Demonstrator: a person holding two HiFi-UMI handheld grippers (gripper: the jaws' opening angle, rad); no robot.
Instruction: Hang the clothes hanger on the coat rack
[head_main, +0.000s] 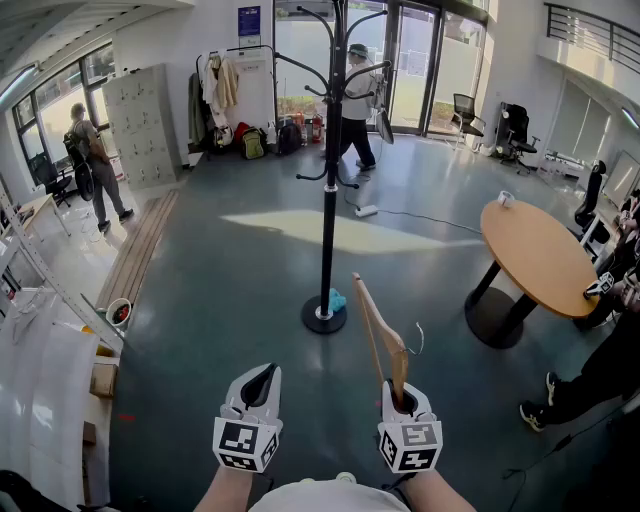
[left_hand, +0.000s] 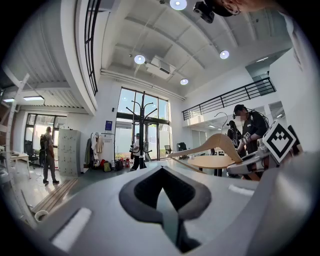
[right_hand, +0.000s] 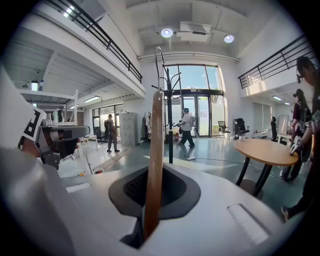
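Hanger (head_main: 378, 335), a wooden one, sticks up out of the right gripper (head_main: 402, 398), whose jaws are clamped tight on one end. The left gripper (head_main: 260, 383) beside it is closed on nothing. The coat rack (head_main: 329, 200) stands ahead, mid-floor, clear of the hanger.

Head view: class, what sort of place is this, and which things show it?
Probably an open office lobby: a coat rack stands mid-floor, a round wooden table at right, office chairs by glass doors.
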